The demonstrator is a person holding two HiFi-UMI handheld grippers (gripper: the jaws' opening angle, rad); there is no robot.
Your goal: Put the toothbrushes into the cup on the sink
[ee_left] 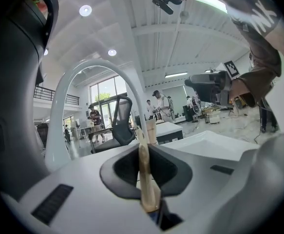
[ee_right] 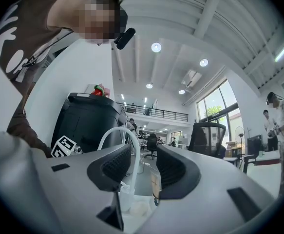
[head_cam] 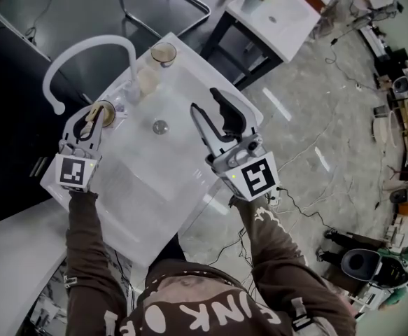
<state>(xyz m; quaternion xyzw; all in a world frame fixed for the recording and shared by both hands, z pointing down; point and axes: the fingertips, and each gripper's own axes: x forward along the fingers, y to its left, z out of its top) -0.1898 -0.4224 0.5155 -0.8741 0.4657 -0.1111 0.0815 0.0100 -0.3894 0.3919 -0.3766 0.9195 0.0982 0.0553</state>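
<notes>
A pale wooden toothbrush (ee_left: 144, 177) stands between the jaws of my left gripper (ee_left: 146, 179), which is shut on its handle. In the head view the left gripper (head_cam: 92, 117) hangs over the sink's left rim, right beside a brown-rimmed cup (head_cam: 106, 108). Another brown-rimmed cup (head_cam: 164, 53) stands on the sink's back corner; a tan cup (ee_left: 151, 130) shows beyond the brush. My right gripper (head_cam: 207, 102) hovers over the right side of the white sink (head_cam: 190, 187), open and with nothing in it. Between its jaws I see the far cup (ee_right: 155, 182).
A white arched faucet (head_cam: 85, 51) rises at the sink's back left, with a pale holder (head_cam: 146, 80) at its base. The drain (head_cam: 160, 126) lies mid-basin. A black cabinet (head_cam: 8, 138) is at the left, a second sink table (head_cam: 277, 16) beyond, cables on the floor at right.
</notes>
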